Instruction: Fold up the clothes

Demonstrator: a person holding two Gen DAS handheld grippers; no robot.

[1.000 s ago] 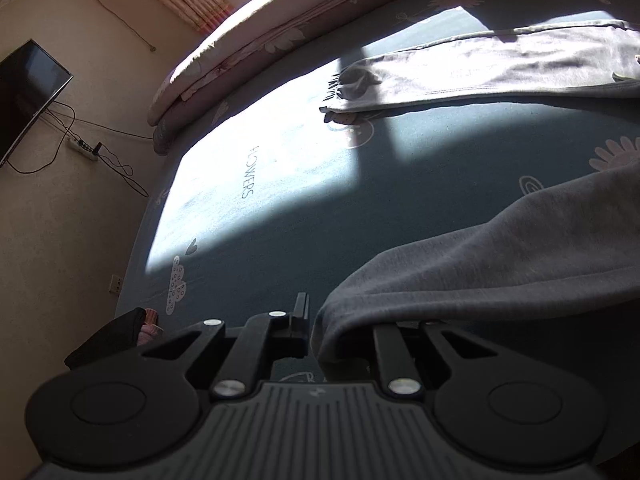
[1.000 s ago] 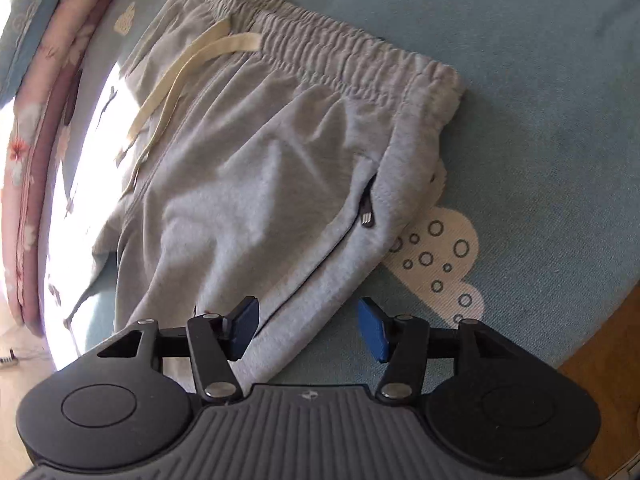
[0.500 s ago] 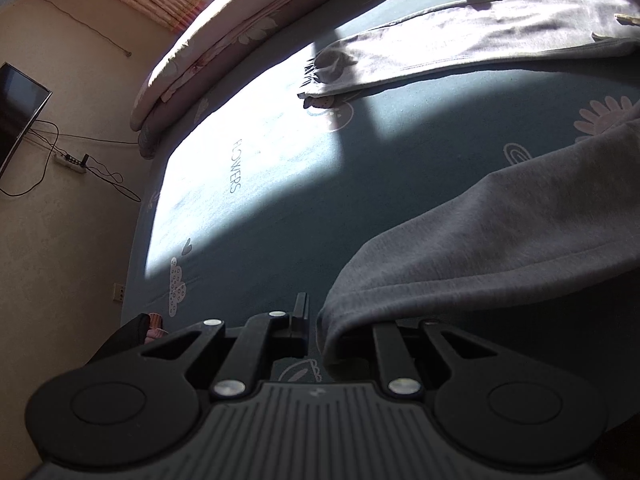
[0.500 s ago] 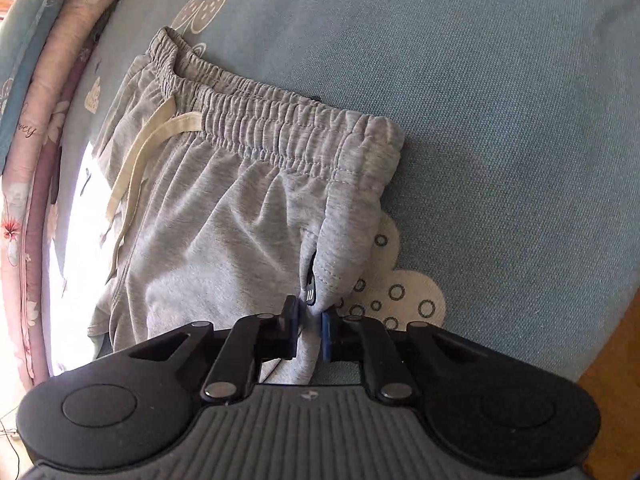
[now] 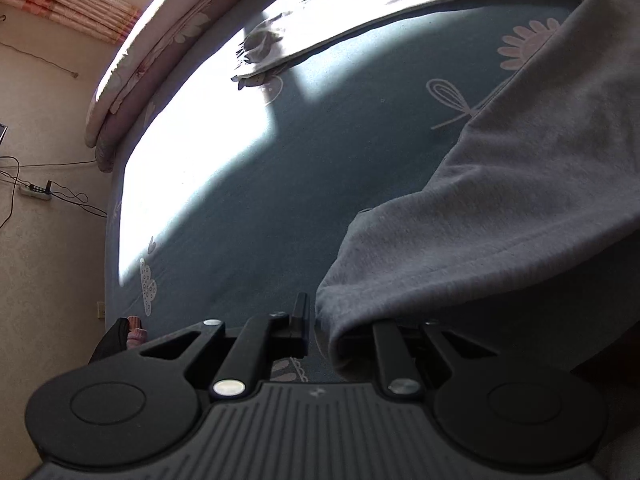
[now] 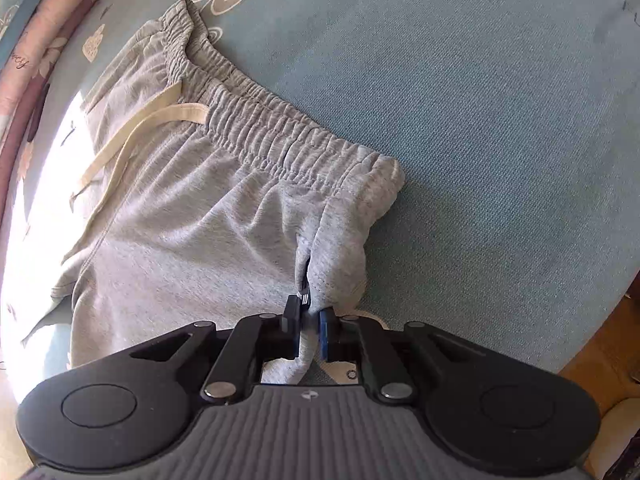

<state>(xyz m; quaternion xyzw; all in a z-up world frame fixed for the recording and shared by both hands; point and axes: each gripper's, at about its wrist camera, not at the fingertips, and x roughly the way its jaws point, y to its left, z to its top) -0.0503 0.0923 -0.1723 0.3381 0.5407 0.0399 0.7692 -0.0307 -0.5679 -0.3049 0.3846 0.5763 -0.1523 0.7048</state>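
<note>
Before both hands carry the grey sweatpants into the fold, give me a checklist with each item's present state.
1. Right gripper shut on the sweatpants at the side seam, by the pocket zipper: ok.
2. Left gripper gripping the trouser leg: cloth drapes over one finger; pinch cannot tell.
3. Waistband flat on the bedsheet: ok.
4. Drawstring clear of the jaws: ok.
5. Other trouser leg lying flat: ok.
</note>
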